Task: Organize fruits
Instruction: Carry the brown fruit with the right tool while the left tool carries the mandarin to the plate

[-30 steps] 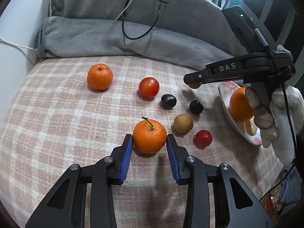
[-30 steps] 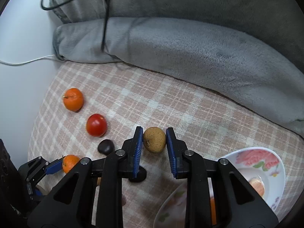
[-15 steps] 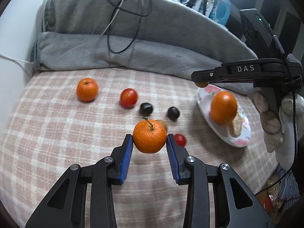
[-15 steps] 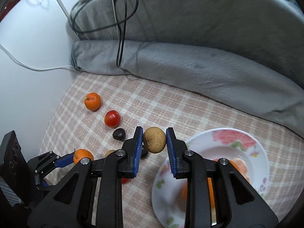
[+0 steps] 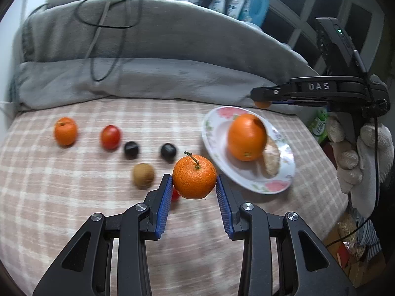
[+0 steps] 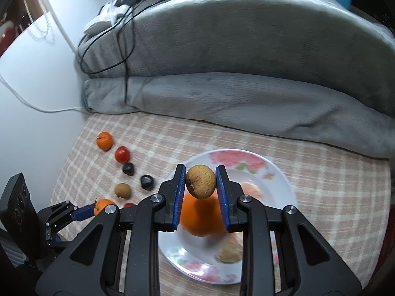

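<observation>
My left gripper point(image 5: 194, 188) is shut on a stemmed mandarin point(image 5: 194, 177) and holds it above the checked cloth, just left of the flowered plate point(image 5: 214, 133). My right gripper point(image 6: 200, 186) is shut on a brown longan point(image 6: 200, 181) and holds it over the plate point(image 6: 279, 175). The plate carries a big orange point(image 5: 246, 137) and a peeled piece point(image 5: 271, 160). On the cloth lie another mandarin point(image 5: 65, 131), a tomato point(image 5: 110, 137), two dark fruits point(image 5: 131, 150) point(image 5: 168, 151) and a second longan point(image 5: 143, 175). A small red fruit point(image 5: 175, 194) is half hidden behind my left fingers.
A folded grey blanket point(image 5: 138, 79) with black cables point(image 5: 103, 24) lies along the back. A white wall point(image 6: 37, 79) stands at the left. The bed's right edge drops to bags on the floor point(image 5: 355, 236).
Both grippers have lifted and moved right with their fruit. The left mandarin came off the cloth toward the plate. The right gripper's longan now hangs over the plate.
</observation>
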Motion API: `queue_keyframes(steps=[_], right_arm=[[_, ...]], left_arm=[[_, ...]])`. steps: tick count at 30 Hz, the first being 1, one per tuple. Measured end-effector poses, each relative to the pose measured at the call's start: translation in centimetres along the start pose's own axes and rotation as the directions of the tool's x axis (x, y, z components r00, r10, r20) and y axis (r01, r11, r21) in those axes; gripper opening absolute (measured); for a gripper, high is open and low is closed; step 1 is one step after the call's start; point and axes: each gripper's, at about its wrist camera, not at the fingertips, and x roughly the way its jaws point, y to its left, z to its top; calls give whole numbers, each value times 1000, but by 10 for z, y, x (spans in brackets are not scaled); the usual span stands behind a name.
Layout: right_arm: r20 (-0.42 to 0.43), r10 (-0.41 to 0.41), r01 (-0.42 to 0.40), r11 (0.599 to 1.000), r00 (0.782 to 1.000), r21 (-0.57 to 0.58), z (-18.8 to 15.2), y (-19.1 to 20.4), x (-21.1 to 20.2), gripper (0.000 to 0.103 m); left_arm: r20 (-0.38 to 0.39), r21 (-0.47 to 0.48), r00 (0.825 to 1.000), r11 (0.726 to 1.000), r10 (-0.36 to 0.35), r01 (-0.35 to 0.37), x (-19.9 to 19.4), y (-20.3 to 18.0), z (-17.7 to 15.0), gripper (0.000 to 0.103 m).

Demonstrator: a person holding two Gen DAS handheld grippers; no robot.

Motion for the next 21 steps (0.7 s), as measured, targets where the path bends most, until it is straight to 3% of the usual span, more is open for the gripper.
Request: queue_keyframes(steps=[11,21], right_arm=[[-8,-11,12,998,1000,60,-12,-39,-5,26],[-22,1,1,996,1000,90,-20,-58,-1,26]], left_arm=[[-25,80,998,995,-64,65,16,-50,7,35],[-56,120,995,989,-79,86,31,-74,9,35]])
